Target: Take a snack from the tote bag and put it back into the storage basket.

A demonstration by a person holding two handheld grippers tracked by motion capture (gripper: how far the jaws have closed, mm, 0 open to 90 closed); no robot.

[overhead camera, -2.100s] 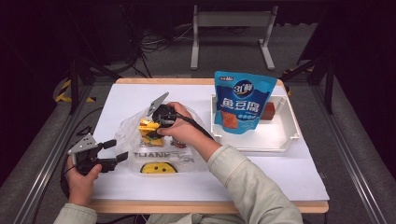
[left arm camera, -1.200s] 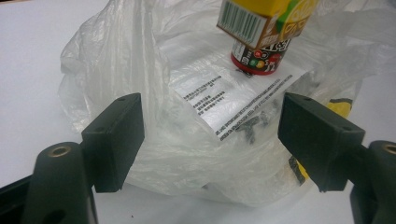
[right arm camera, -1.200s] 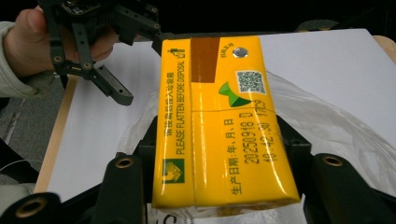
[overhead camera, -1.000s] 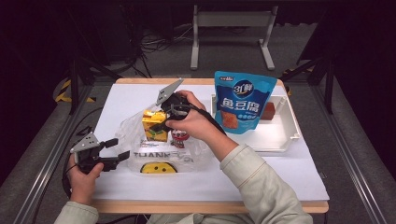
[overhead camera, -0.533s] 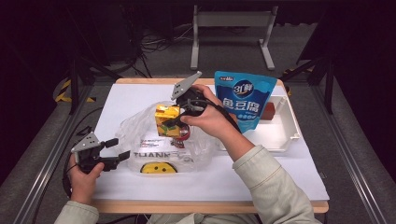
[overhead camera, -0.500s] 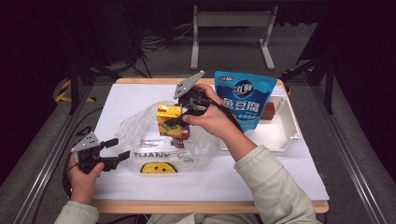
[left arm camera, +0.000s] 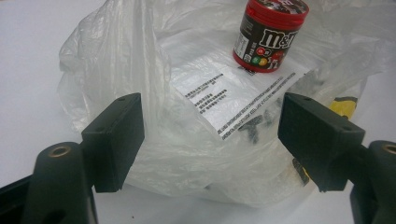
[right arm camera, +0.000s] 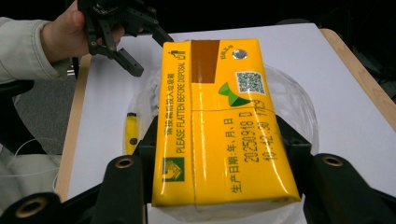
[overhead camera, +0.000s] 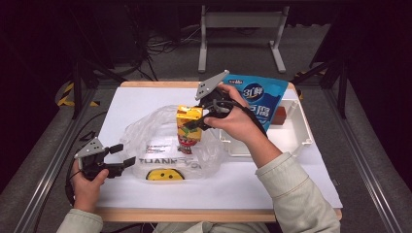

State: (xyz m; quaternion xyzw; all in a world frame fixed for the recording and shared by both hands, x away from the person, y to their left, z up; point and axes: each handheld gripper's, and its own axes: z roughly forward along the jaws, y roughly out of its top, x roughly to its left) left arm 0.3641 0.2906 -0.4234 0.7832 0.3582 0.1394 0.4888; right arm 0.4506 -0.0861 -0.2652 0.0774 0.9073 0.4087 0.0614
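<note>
Since the earlier frame my right gripper (overhead camera: pixel 193 124) has carried the yellow rectangular drink carton (overhead camera: pixel 188 121) up and toward the worktop's far edge. Carton clamped between its jaws, above the clear plastic bag (overhead camera: pixel 160 145). My left gripper (overhead camera: pixel 127 155) spread wide, empty, at the bag's near-left side.

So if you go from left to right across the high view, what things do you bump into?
Left gripper → plastic bag → yellow carton held by the right gripper → blue snack pouch → white tray.
</note>
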